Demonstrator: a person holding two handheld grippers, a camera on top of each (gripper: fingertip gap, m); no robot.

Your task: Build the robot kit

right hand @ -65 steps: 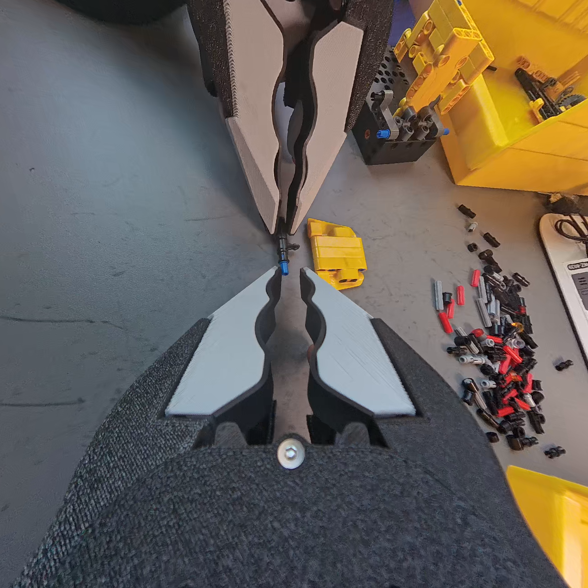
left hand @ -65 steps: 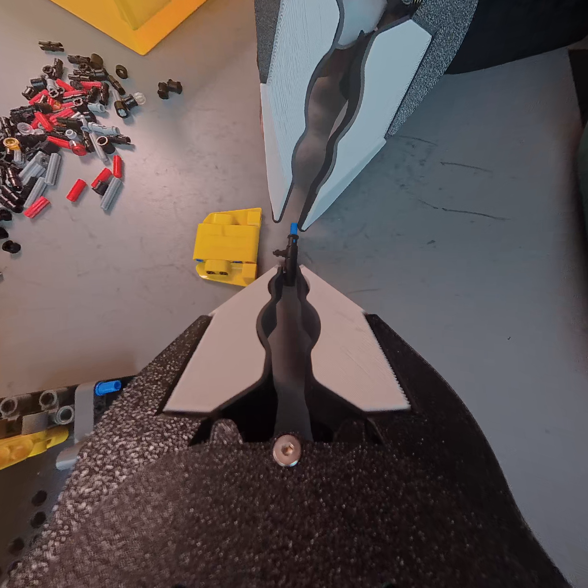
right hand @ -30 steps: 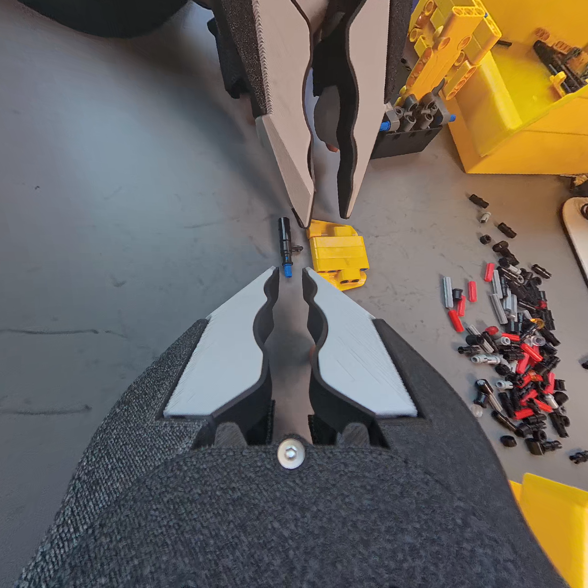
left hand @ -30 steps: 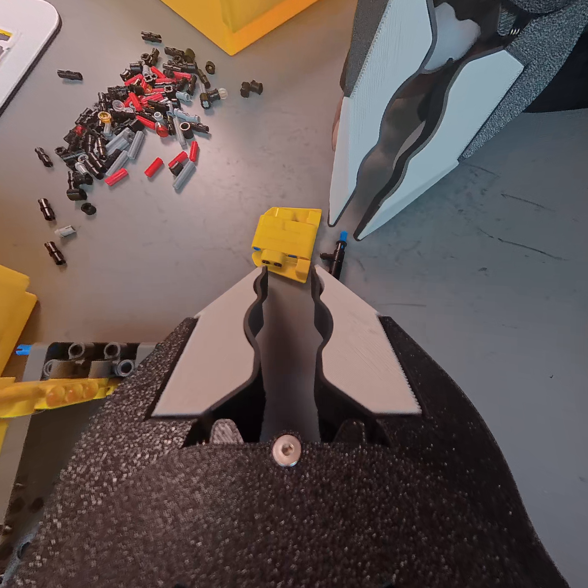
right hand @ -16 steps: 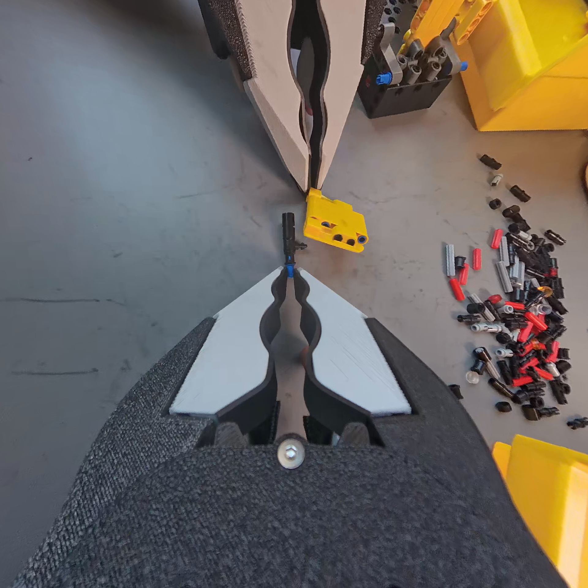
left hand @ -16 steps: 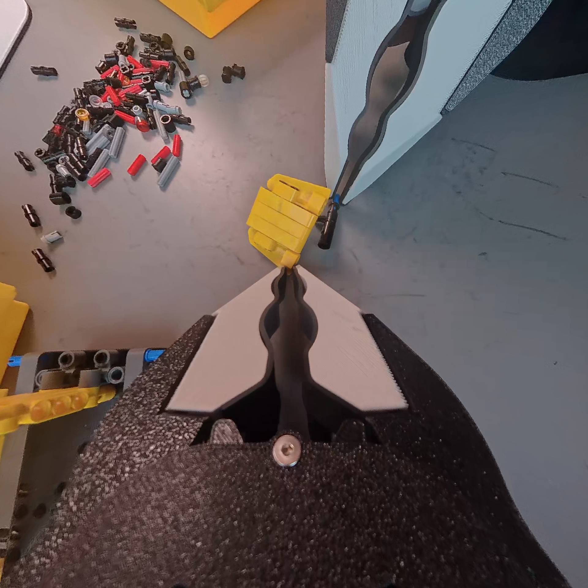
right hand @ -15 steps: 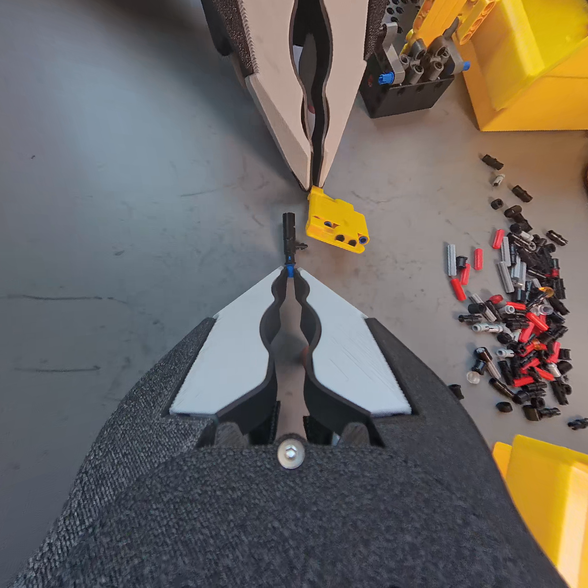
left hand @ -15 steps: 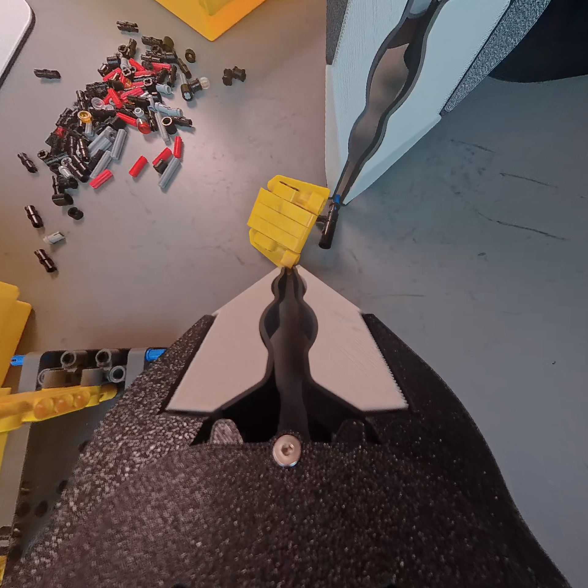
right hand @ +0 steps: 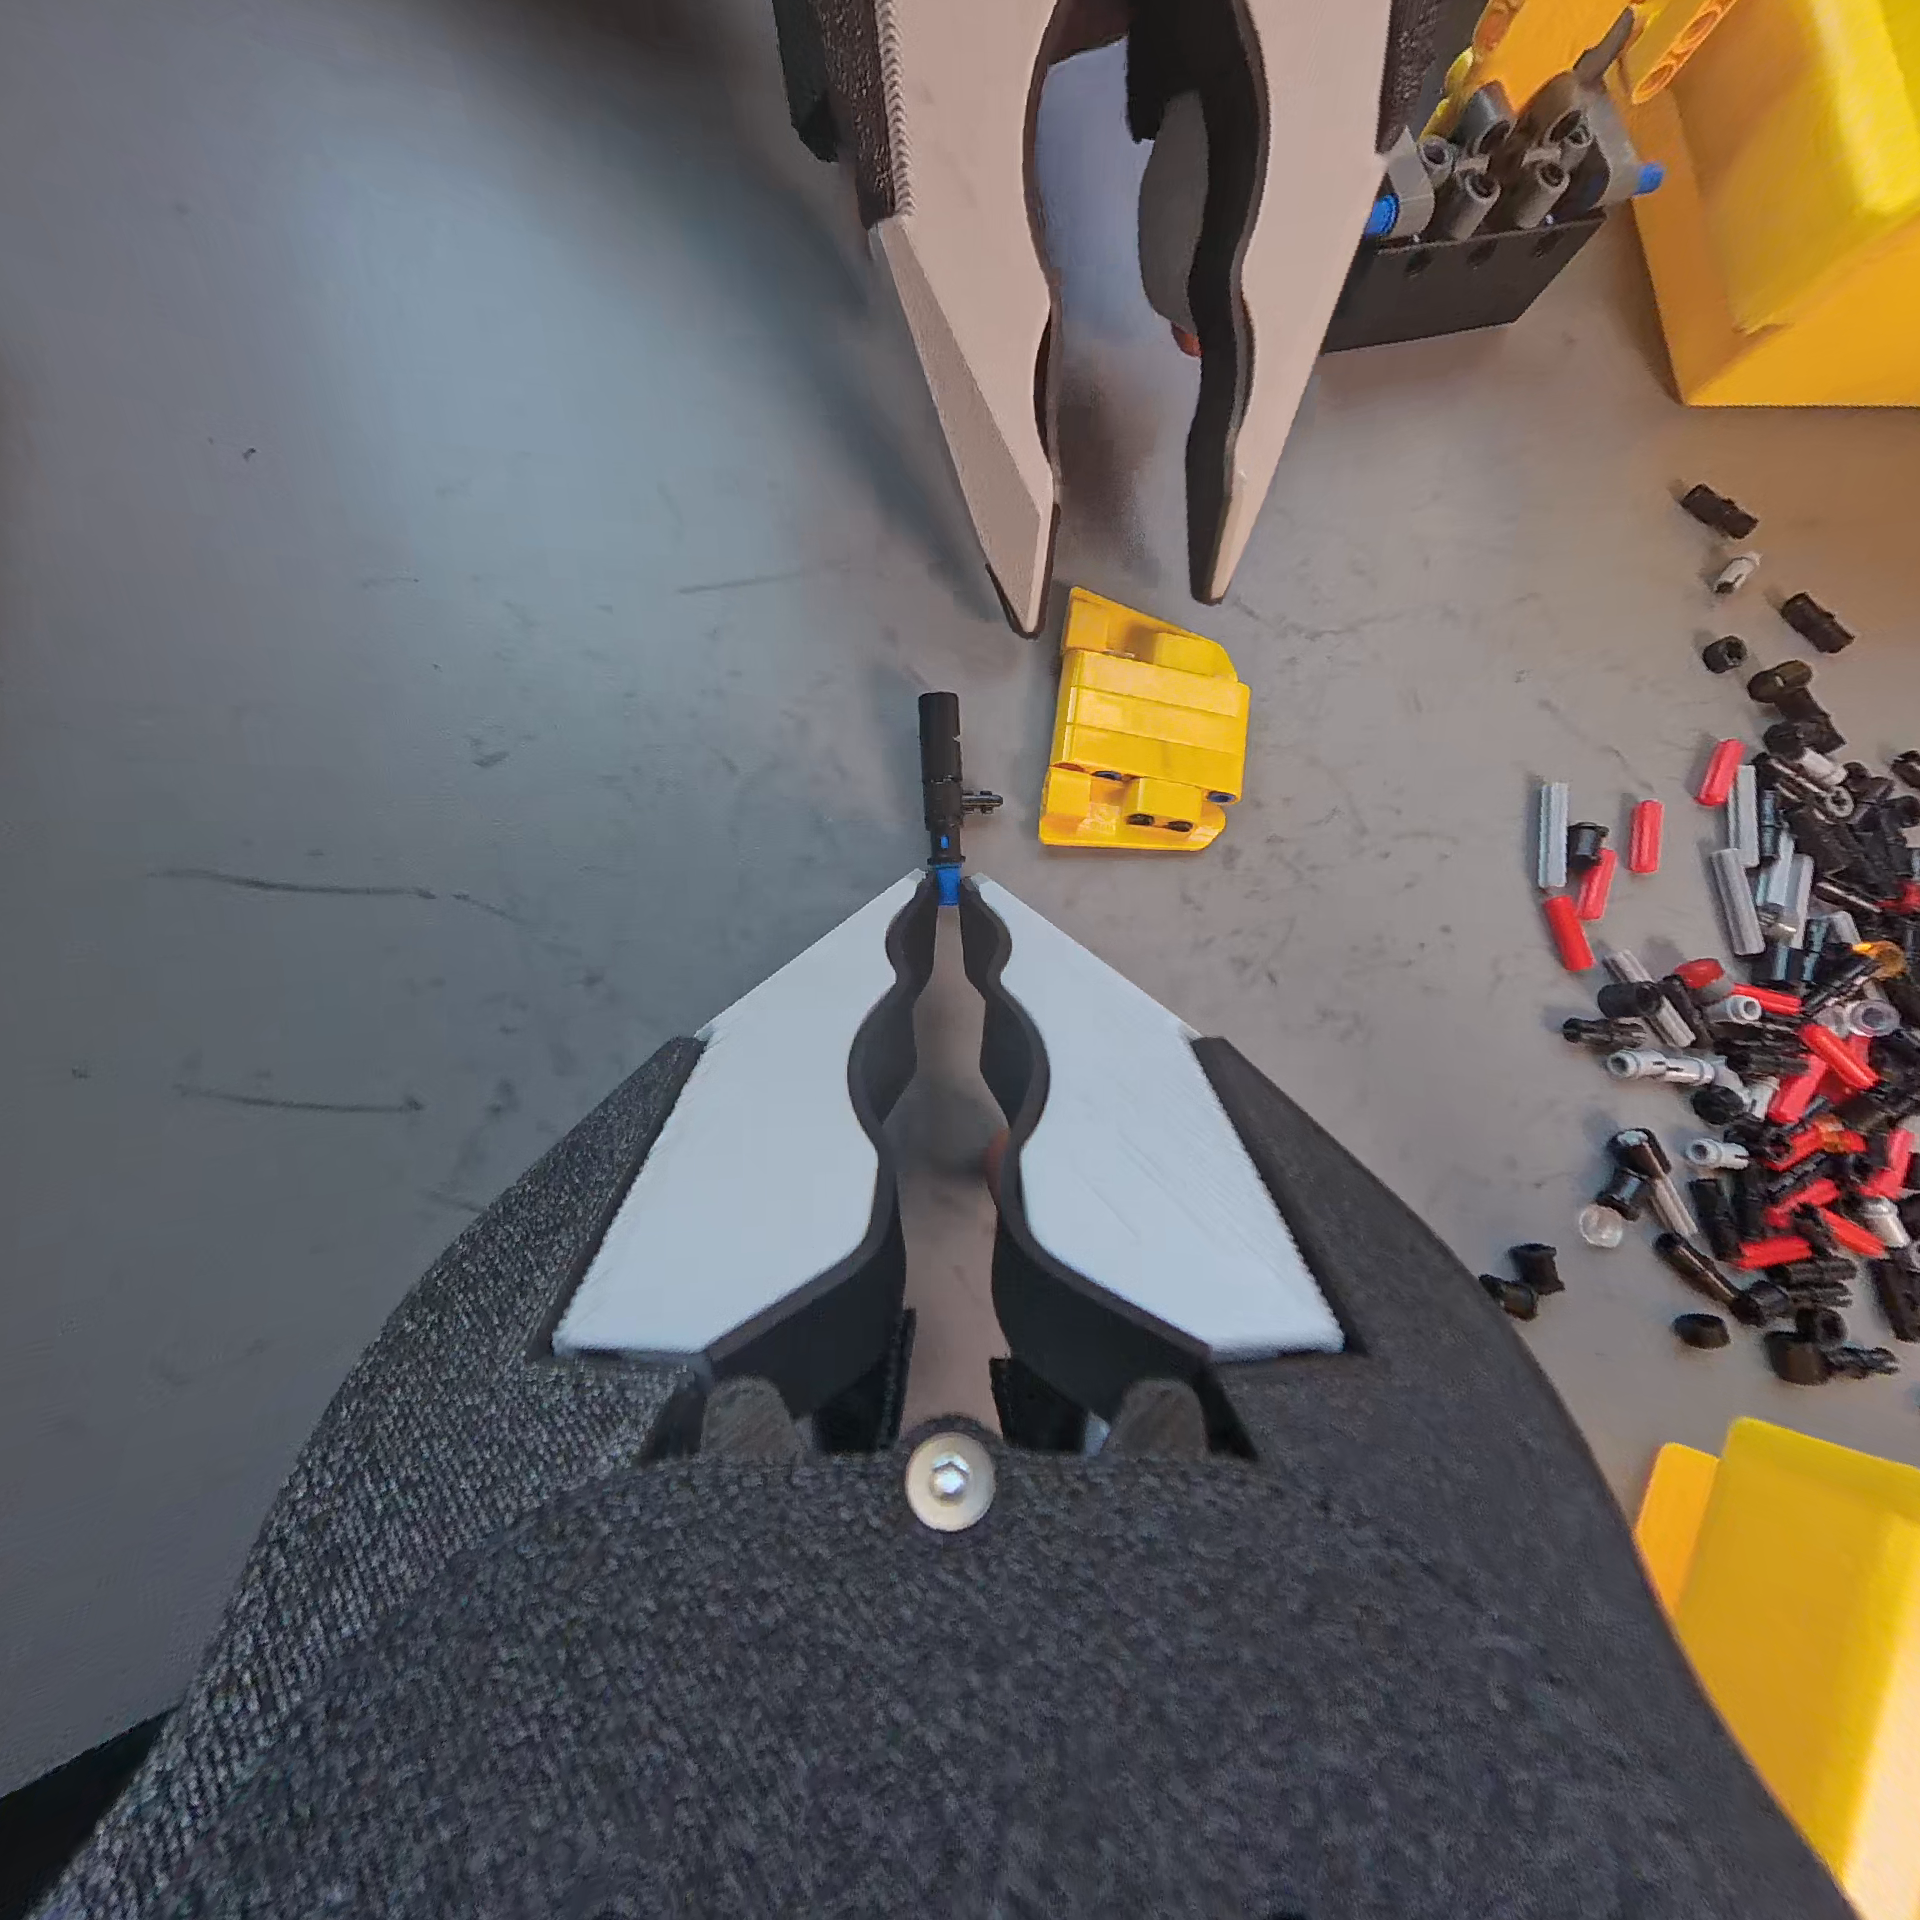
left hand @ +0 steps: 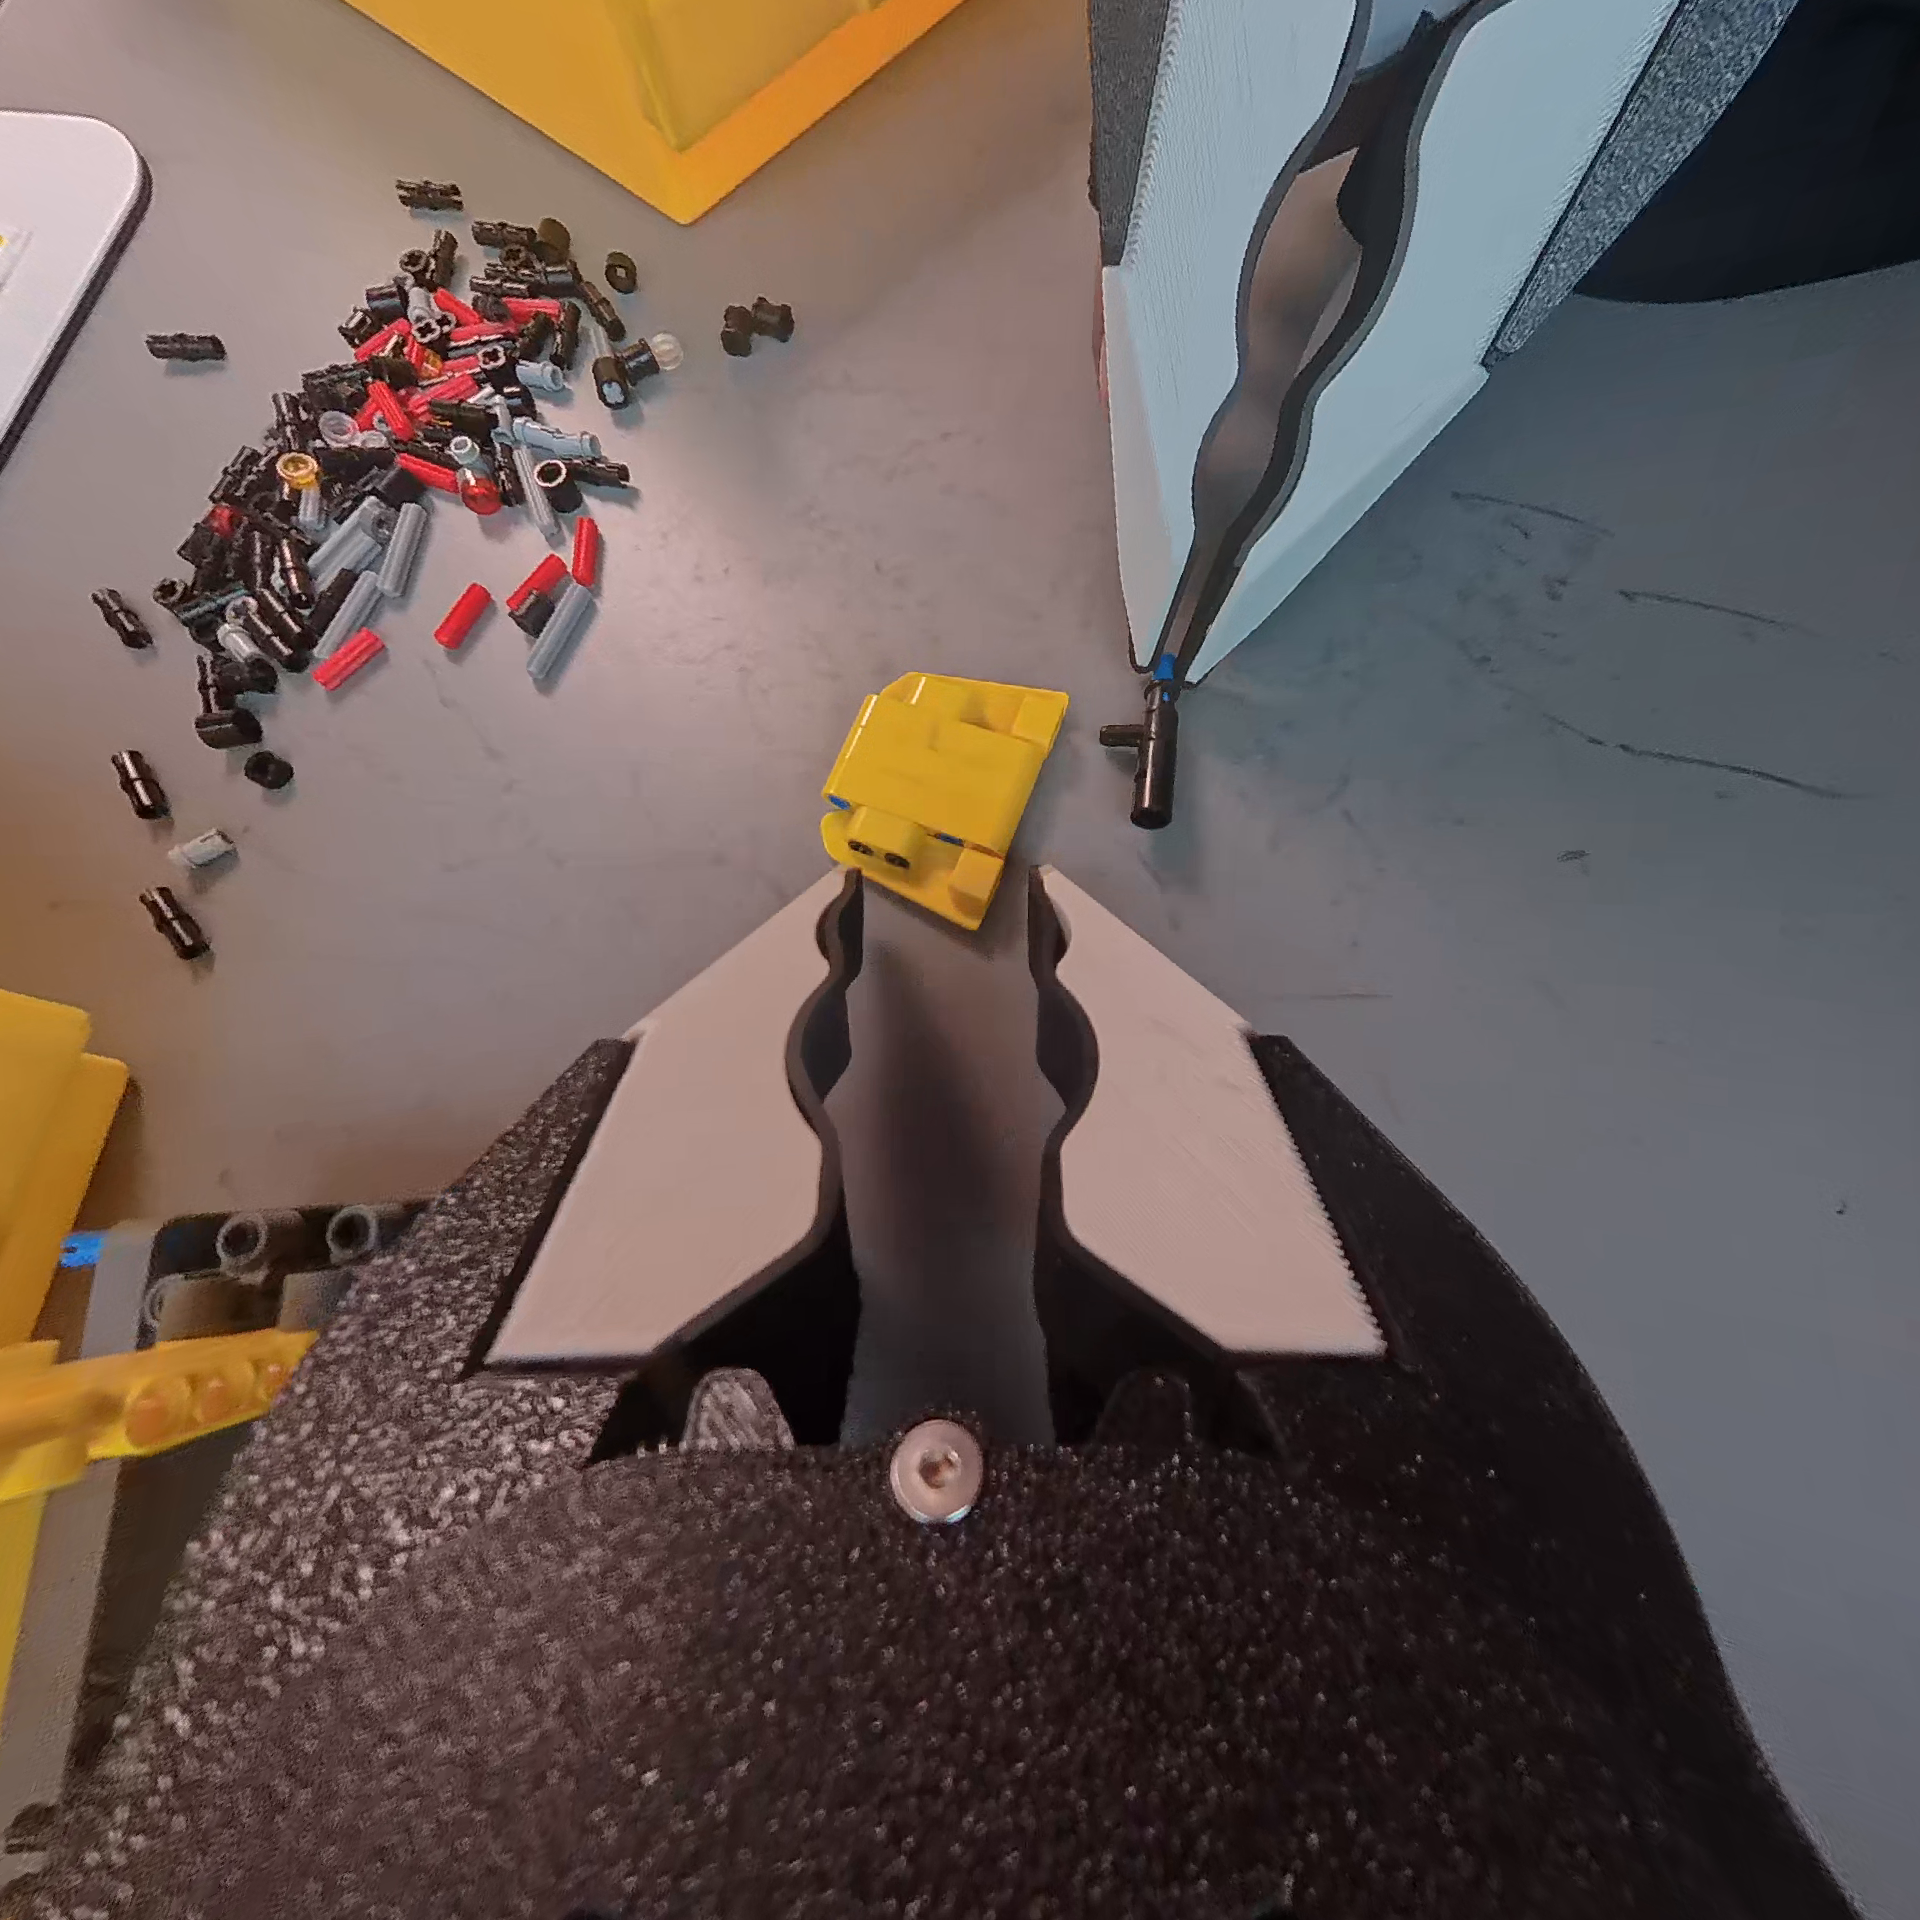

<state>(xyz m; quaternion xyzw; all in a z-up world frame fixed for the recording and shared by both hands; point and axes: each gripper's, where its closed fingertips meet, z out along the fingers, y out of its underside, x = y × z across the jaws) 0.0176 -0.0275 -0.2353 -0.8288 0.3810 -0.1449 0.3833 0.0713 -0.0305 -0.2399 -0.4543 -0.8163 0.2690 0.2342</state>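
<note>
Right now the right gripper (right hand: 944, 878) has its fingers pressed together on the blue tip of a small black connector piece (right hand: 940, 764), which sticks straight out ahead of it with a short black peg jutting from its side toward the yellow block; whether the piece rests on the grey table (right hand: 416, 623) or hangs just above it cannot be told. Just beside that piece lies a yellow brick assembly (right hand: 1143, 727), flat on the table (small blue pin ends show in its near face).

Opposite it, the left gripper (left hand: 943, 878) holds nothing; its fingers stand apart, one on either side of the near corner of the yellow brick assembly (left hand: 940, 784), close to it but not clamped on it. Seen from the left wrist view, the right gripper (left hand: 1166, 665) comes in from the top with the black connector piece (left hand: 1151, 764) hanging from its tips.

Off to one side is a loose heap of small black, red and grey pins (left hand: 405, 499). Yellow bins (right hand: 1787, 197) sit near it, and a black holder with grey and yellow beams (right hand: 1486, 208) stands behind the left gripper.
</note>
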